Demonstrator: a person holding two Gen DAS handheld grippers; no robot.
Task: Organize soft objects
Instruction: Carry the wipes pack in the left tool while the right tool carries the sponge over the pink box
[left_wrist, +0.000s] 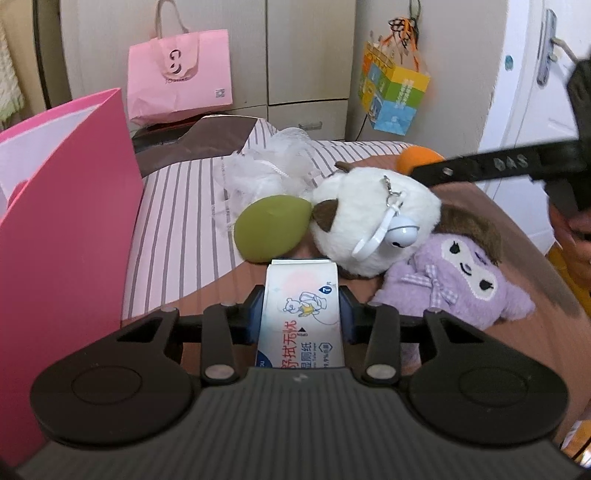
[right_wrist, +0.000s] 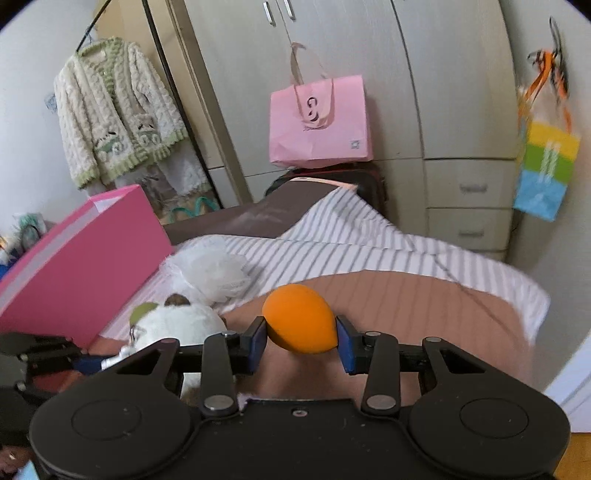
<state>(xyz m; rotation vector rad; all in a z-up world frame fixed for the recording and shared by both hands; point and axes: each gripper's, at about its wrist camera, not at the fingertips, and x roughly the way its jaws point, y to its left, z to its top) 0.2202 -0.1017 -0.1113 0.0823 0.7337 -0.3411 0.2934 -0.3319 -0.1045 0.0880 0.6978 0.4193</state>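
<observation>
My left gripper (left_wrist: 301, 314) is shut on a white pack of wet wipes (left_wrist: 301, 314), held just in front of the pile of soft things on the bed. The pile holds a green sponge egg (left_wrist: 271, 229), a white plush (left_wrist: 373, 221) with a bell keychain, a purple plush (left_wrist: 454, 280) and a white mesh puff (left_wrist: 266, 173). My right gripper (right_wrist: 300, 338) is shut on an orange sponge egg (right_wrist: 299, 317), above the brown sheet. The right gripper's arm (left_wrist: 491, 166) shows in the left wrist view, by the orange egg (left_wrist: 419, 157).
An open pink box (left_wrist: 66, 221) stands at the left on the striped sheet (left_wrist: 177, 221); it also shows in the right wrist view (right_wrist: 85, 269). A pink paper bag (right_wrist: 319, 122) and a wardrobe (right_wrist: 424, 92) are behind the bed. A colourful bag (right_wrist: 546, 170) hangs at right.
</observation>
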